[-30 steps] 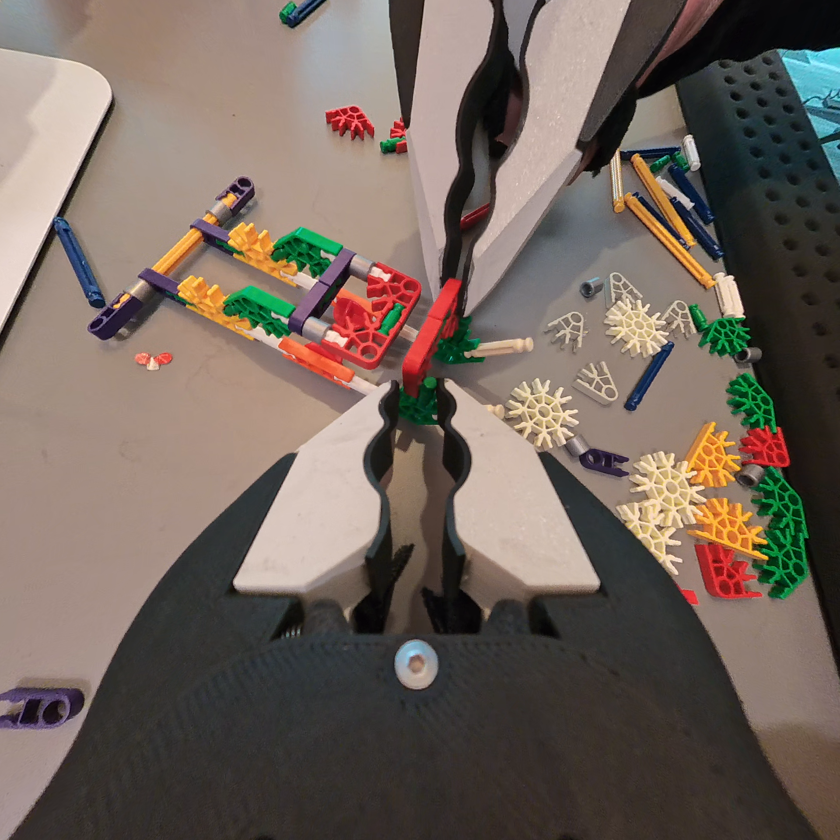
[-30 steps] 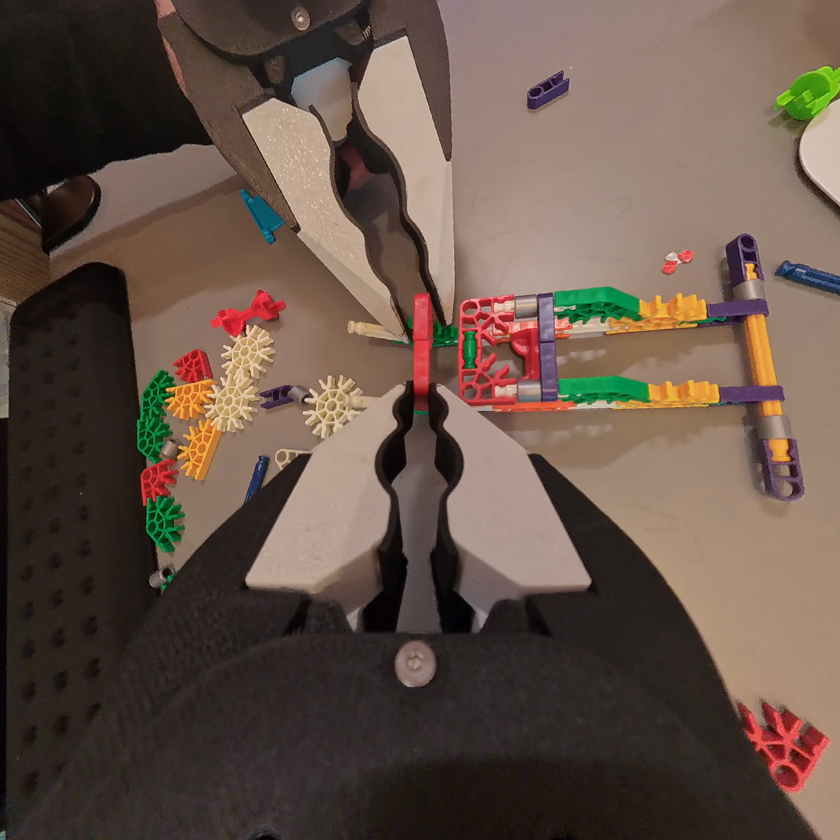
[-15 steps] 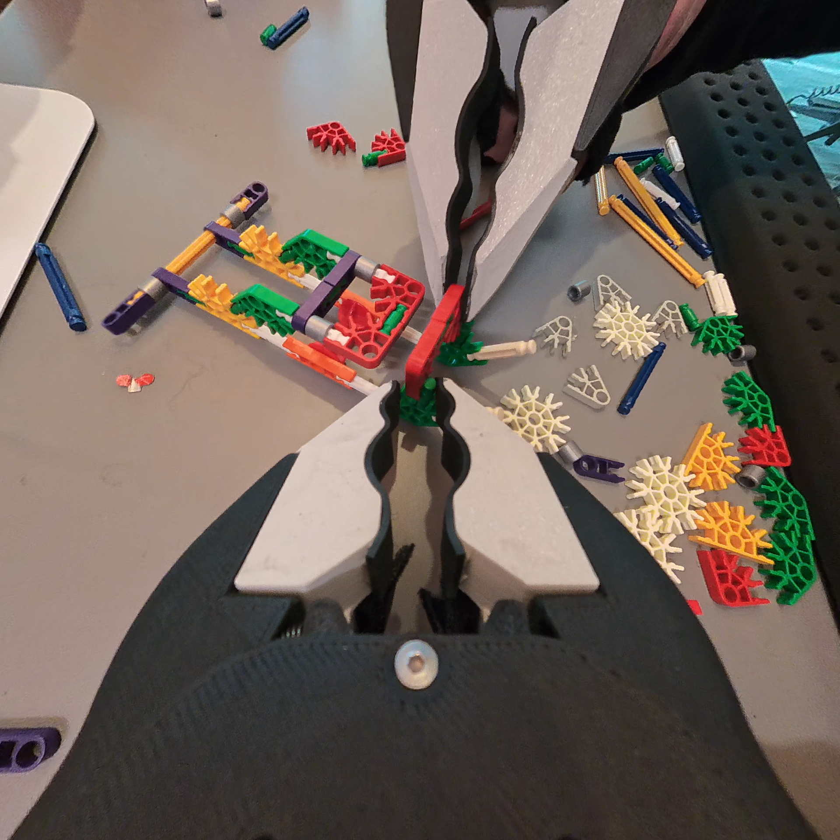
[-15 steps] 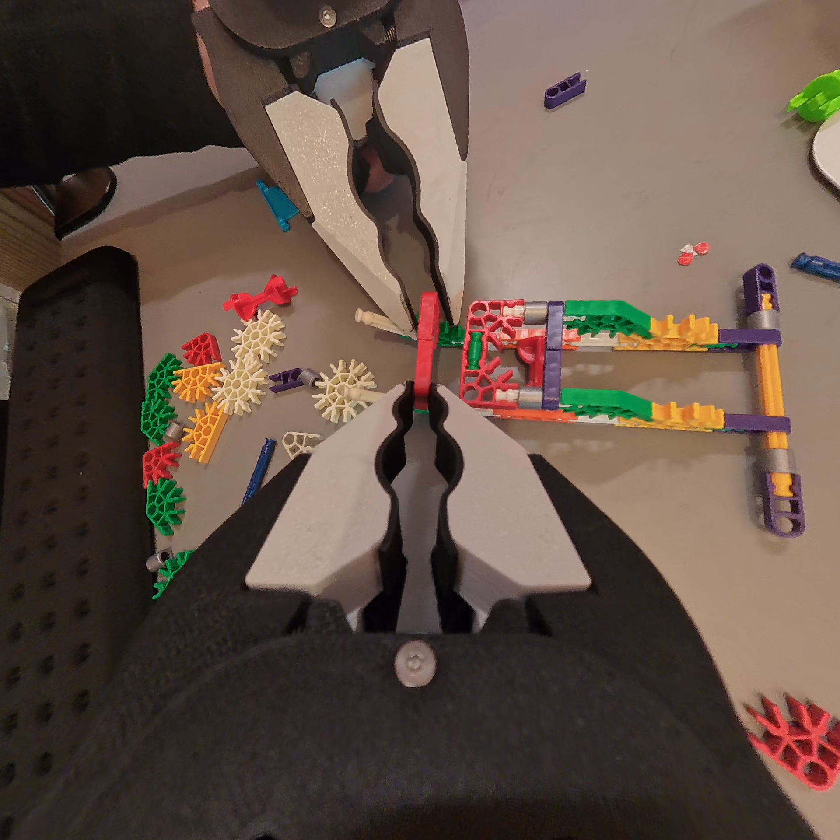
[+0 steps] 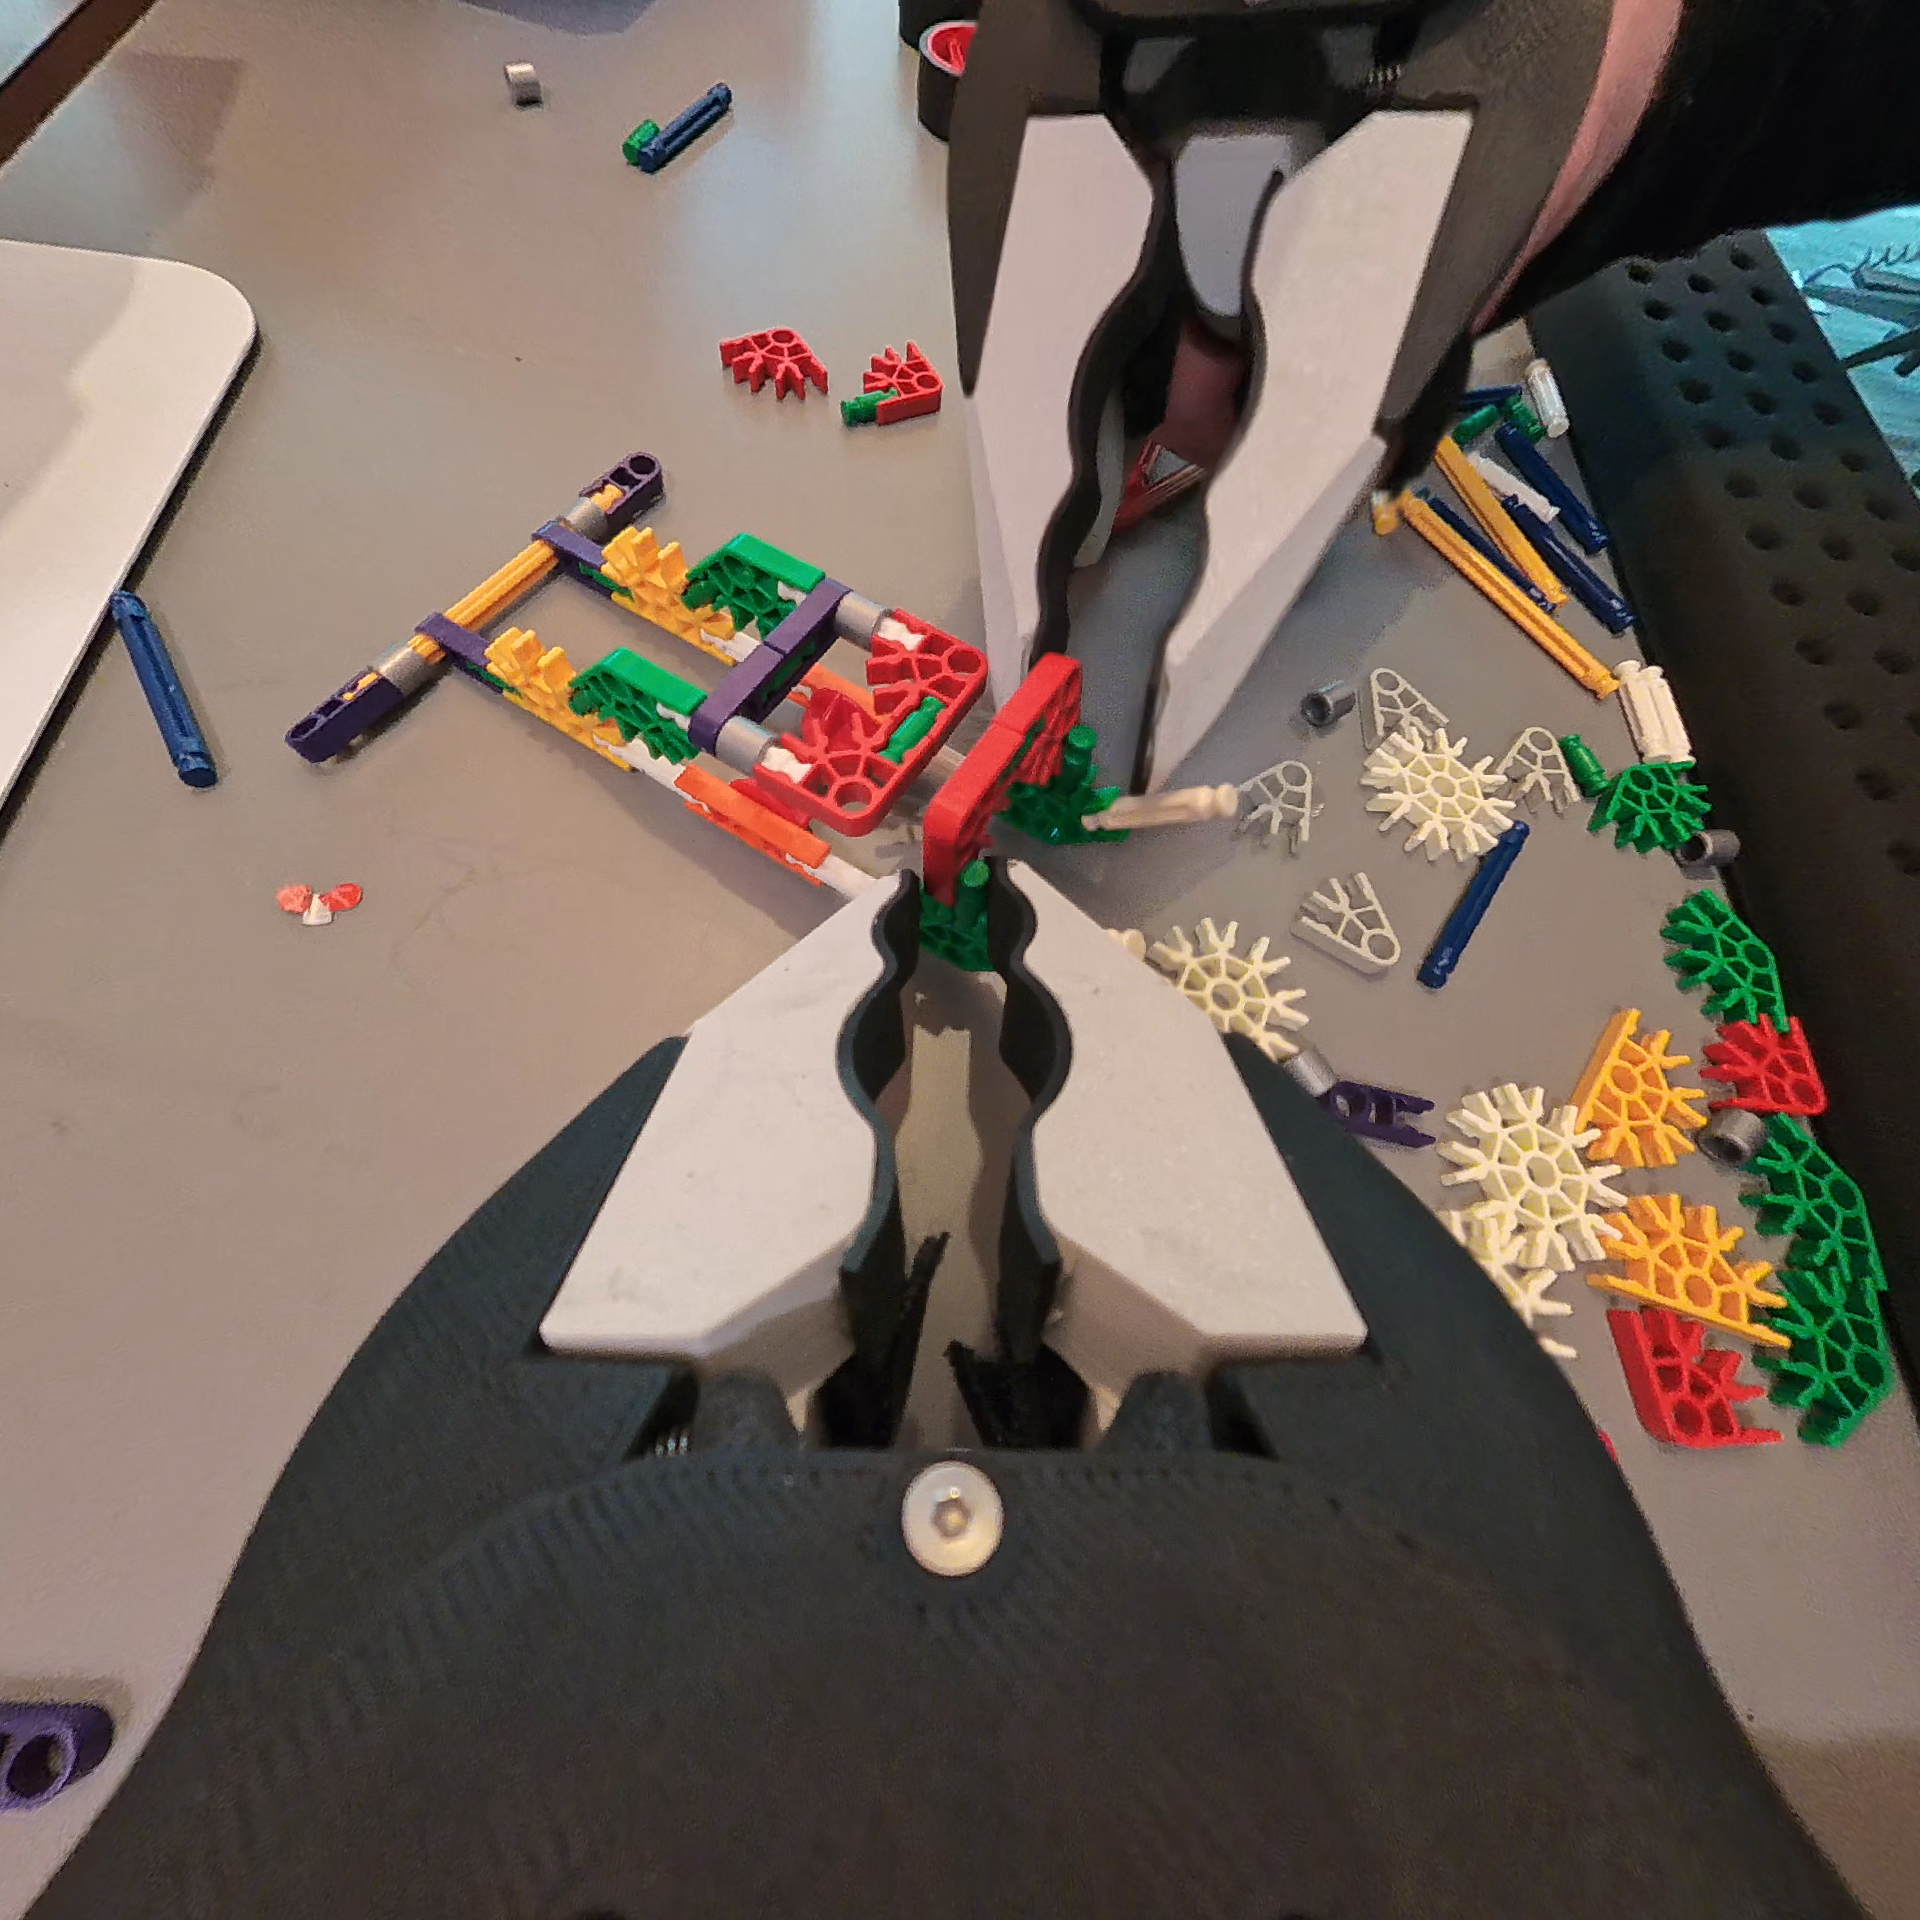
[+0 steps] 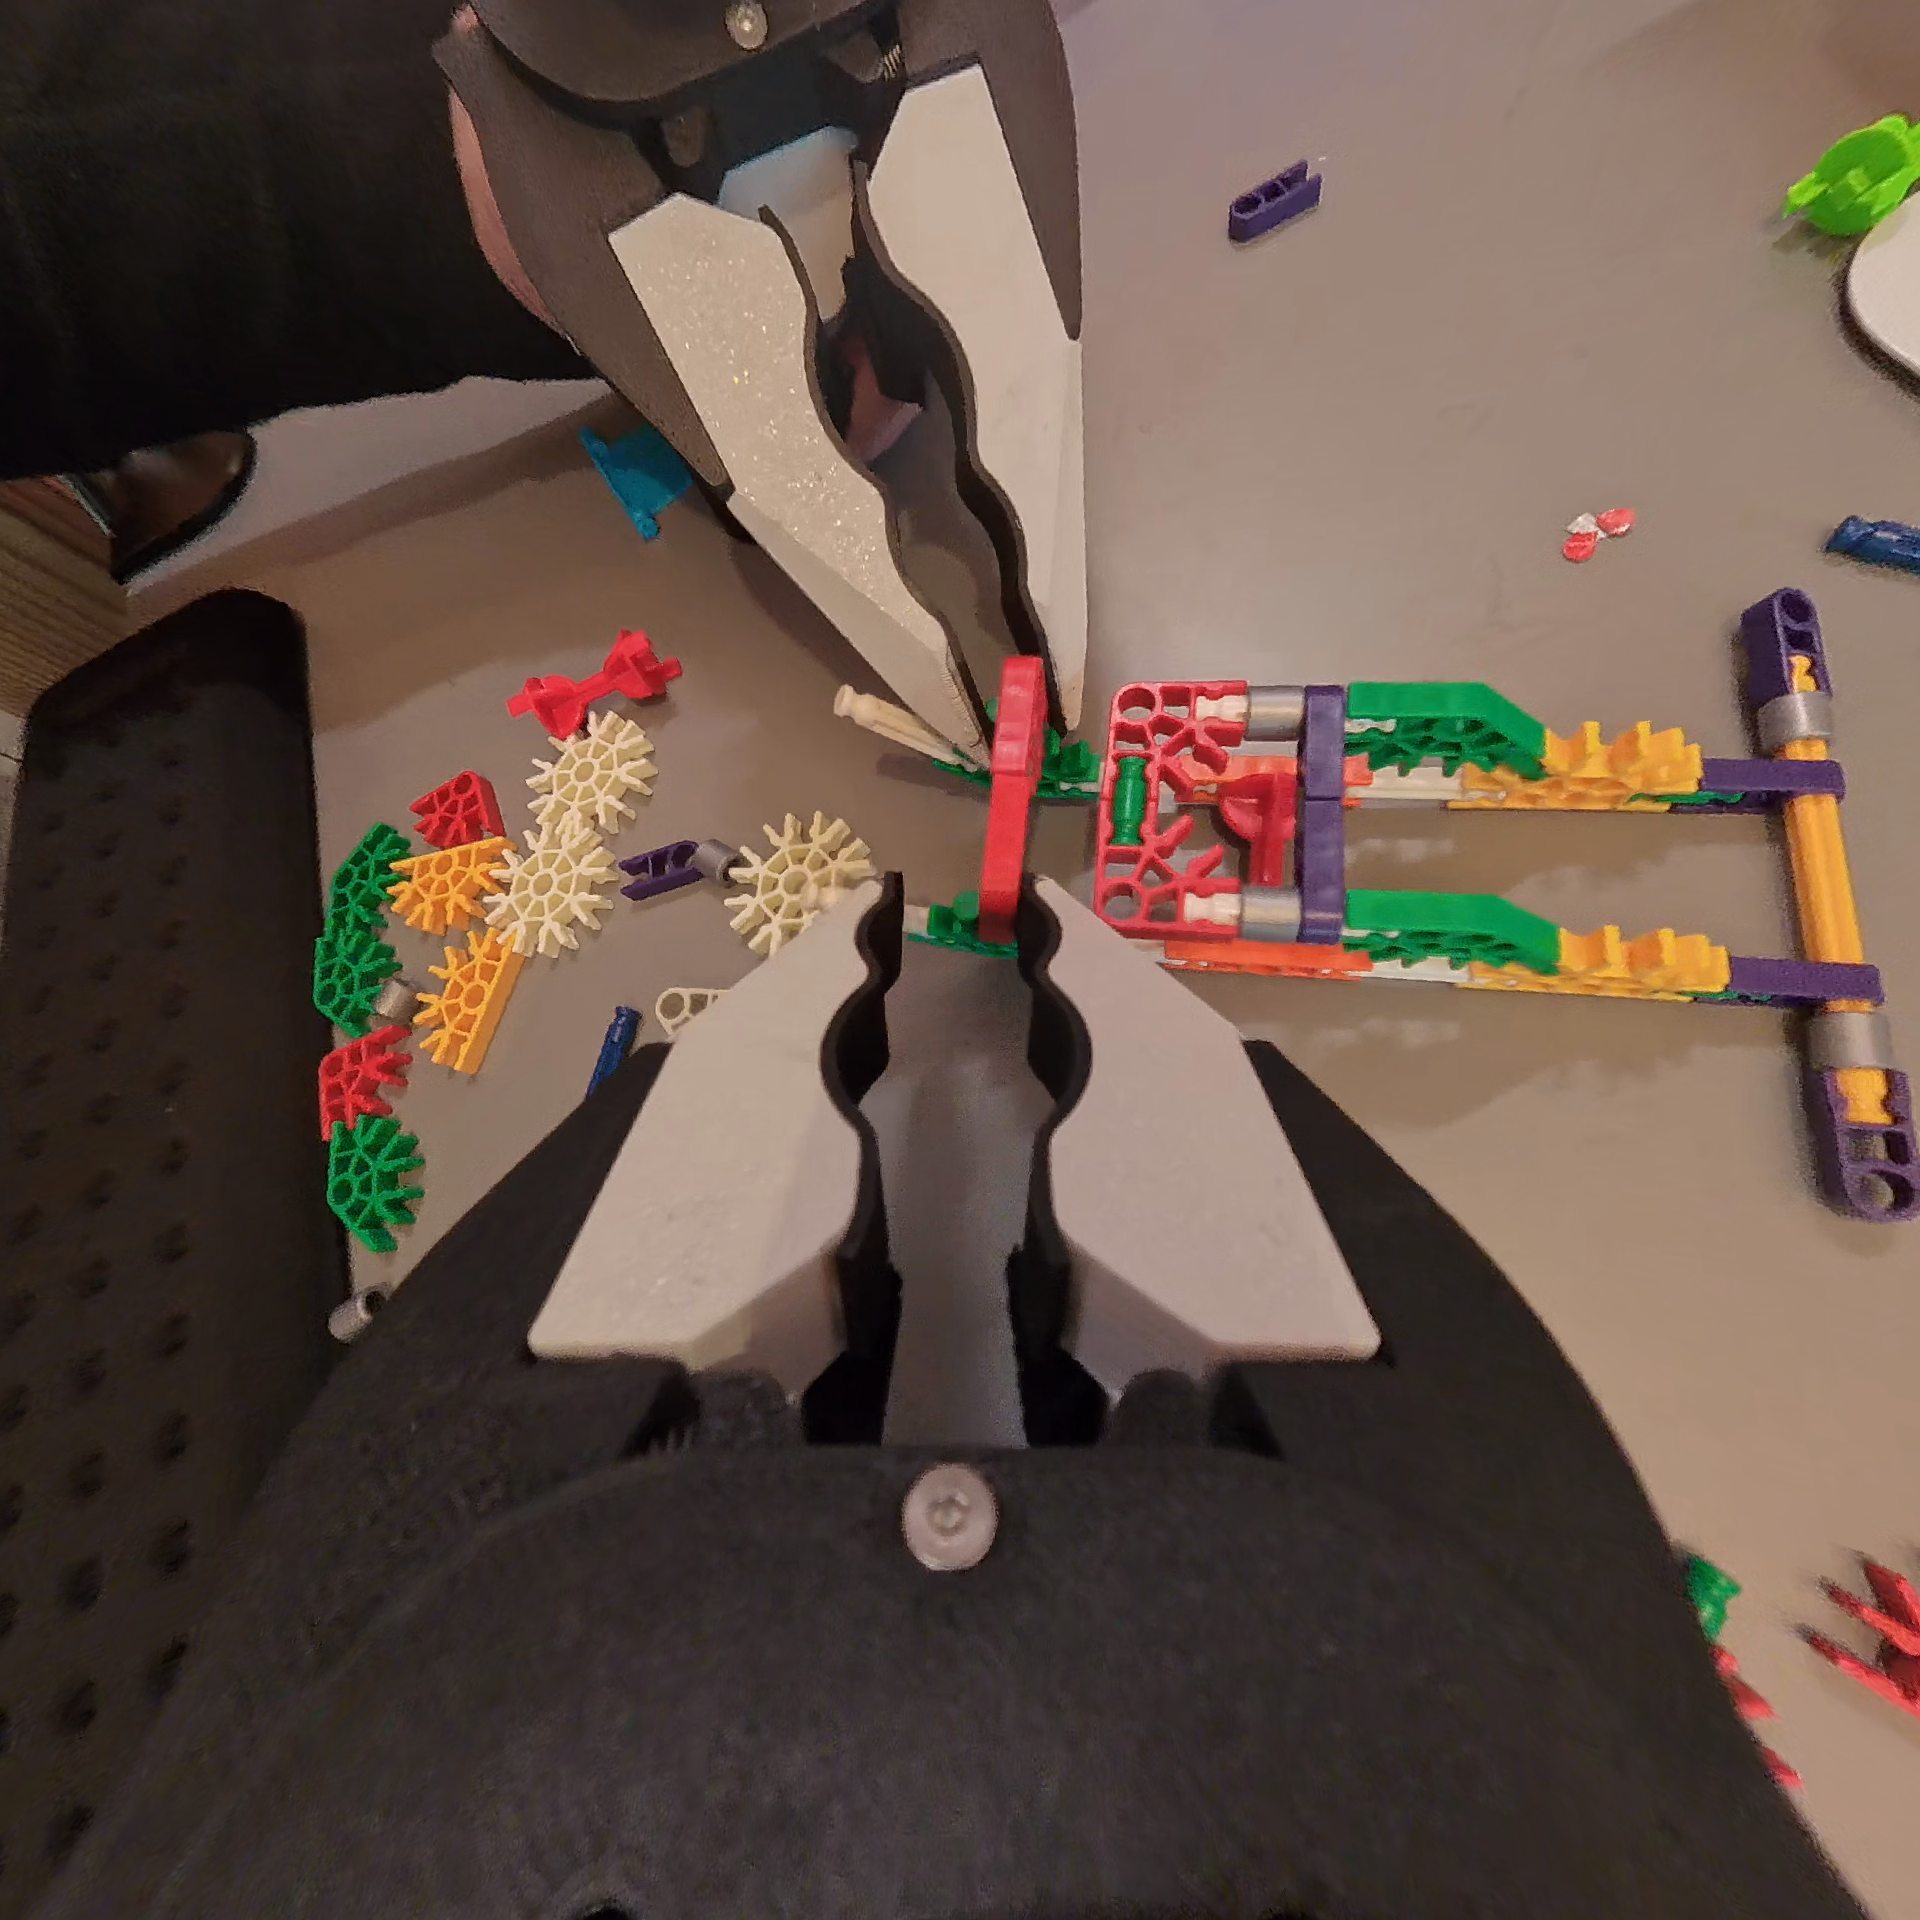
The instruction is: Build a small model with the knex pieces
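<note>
A red square frame (image 5: 1003, 764) stands on edge on the grey table, with a green connector at each end and a white rod (image 5: 1158, 805) sticking out. My left gripper (image 5: 951, 883) is shut on the near green connector (image 5: 951, 925); it also shows in the right wrist view (image 6: 1023, 727), coming in from the top. My right gripper (image 6: 966, 883) is open, with its jaws on either side of the frame's (image 6: 1013, 790) end and the green connector (image 6: 951, 925) there. In the left wrist view the right gripper (image 5: 1091, 717) comes in from above. A larger multicoloured assembly (image 5: 727, 675) lies flat just beside the frame.
Loose white, yellow, red and green connectors (image 5: 1662, 1195) and yellow and blue rods (image 5: 1507, 540) lie by a black perforated block (image 5: 1766, 520). A white tray (image 5: 83, 416), a blue rod (image 5: 161, 686) and two red connectors (image 5: 774, 358) lie farther off. Less than 4 cm separates the two grippers' tips.
My right gripper's jaws have spread apart at the red frame's end. My left gripper keeps its hold on the green connector. Both views have pulled back slightly.
</note>
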The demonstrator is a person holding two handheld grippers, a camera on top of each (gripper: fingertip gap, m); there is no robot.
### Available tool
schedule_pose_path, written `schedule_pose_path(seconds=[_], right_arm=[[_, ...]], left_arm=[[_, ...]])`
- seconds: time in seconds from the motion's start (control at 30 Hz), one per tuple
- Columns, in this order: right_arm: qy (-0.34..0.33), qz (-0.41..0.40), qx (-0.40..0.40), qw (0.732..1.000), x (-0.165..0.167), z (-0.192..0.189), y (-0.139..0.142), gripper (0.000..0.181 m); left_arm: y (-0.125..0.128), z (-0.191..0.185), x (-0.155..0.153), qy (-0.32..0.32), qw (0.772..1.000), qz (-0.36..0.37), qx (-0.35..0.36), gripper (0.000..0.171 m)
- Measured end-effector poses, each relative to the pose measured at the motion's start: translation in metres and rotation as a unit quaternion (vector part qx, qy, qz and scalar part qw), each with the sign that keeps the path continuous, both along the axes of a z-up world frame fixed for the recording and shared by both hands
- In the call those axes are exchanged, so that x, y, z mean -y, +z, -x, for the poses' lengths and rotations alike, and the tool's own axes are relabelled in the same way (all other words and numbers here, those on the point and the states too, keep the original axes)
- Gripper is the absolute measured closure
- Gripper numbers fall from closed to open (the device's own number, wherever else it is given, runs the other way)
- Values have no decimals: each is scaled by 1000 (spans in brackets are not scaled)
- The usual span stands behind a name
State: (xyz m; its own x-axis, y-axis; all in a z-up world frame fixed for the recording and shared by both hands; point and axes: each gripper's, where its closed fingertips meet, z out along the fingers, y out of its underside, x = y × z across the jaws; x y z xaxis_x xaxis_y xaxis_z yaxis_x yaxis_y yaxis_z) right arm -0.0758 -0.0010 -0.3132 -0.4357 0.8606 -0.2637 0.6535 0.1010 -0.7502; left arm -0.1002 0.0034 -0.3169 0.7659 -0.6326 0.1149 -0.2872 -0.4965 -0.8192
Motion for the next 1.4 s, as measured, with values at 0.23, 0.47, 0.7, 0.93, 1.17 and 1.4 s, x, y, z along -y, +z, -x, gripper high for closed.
schedule_pose_path(seconds=[0.23,0.47,0.7,0.93,1.17,1.4], right_arm=[[-31,-28,-15,999,-3,-1,-5,171],[-42,-36,-28,998,-4,-1,-6,173],[-61,-35,-32,997,-5,-4,-7,169],[-68,-34,-41,996,-10,-8,-7,174],[-44,-81,-40,995,-6,-6,-8,175],[-22,-77,-23,997,-5,-8,-8,177]], left_arm=[[0,-4,-1,4,1000,2,4,163],[-1,-7,-1,6,1000,3,5,162],[0,-10,-2,6,1000,1,5,162],[-1,-13,-4,5,1000,-1,9,162],[-2,-15,-4,1,1000,1,2,162],[-2,-16,-3,-2,1000,3,-4,162]])
